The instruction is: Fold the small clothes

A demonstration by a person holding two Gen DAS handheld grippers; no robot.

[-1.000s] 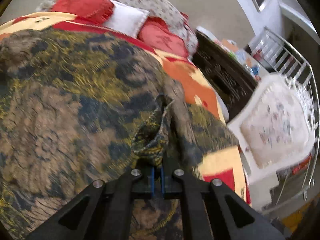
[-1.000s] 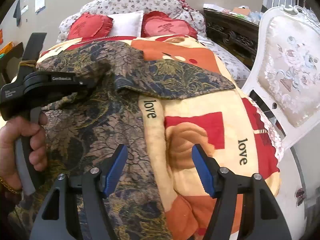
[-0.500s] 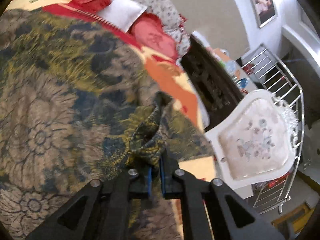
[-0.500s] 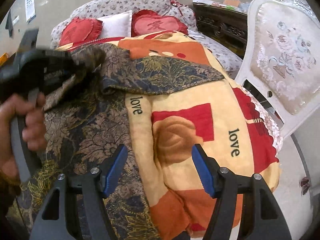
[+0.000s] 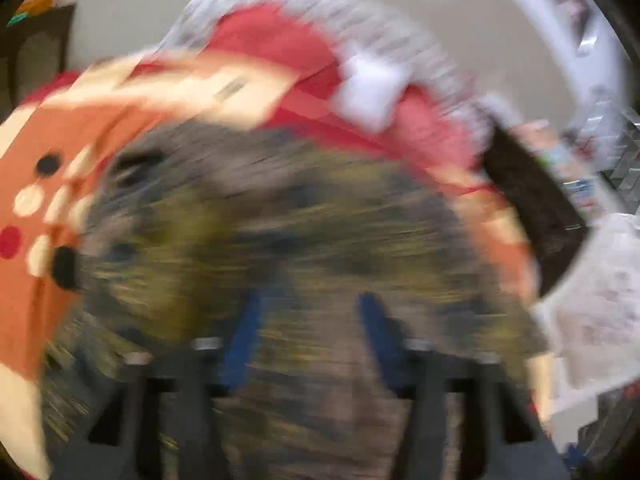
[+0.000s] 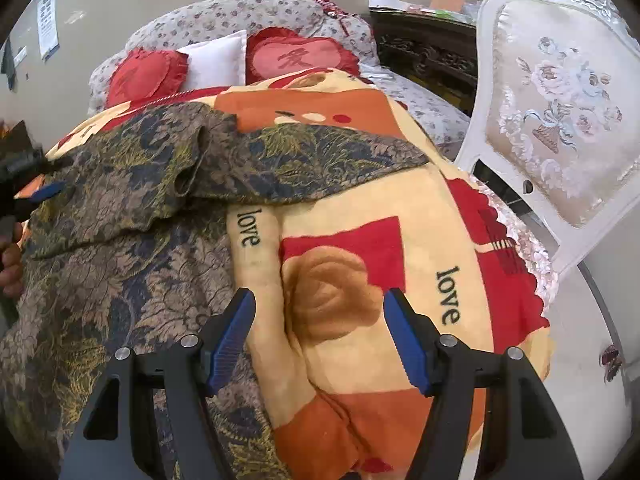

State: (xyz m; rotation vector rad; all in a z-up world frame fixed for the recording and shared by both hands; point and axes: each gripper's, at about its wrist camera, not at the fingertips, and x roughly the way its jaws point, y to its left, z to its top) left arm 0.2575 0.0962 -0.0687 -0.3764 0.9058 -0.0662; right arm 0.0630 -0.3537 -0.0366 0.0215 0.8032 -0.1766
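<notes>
A dark garment (image 6: 140,216) with brown, navy and gold flowers lies spread on the bed, one part folded across toward the right (image 6: 320,156). In the heavily blurred left wrist view my left gripper (image 5: 310,300) hangs over the garment (image 5: 320,220), blue pads apart, jaws opening, nothing between them. The right wrist view shows the left gripper (image 6: 40,190) at the far left edge, held by a hand (image 6: 10,264). My right gripper (image 6: 320,296) stands open above the blanket, just right of the garment's edge, holding nothing.
An orange, red and cream "love" blanket (image 6: 360,248) covers the bed. Red heart pillows (image 6: 148,76) and a white pillow (image 6: 216,60) lie at the head. A white upholstered chair (image 6: 560,120) stands close on the right, a dark carved cabinet (image 6: 424,52) behind it.
The left gripper has let go of the pinched fold of fabric, opened, and swung fast toward the left side of the bed. The fold now lies on the garment. The right gripper stays open.
</notes>
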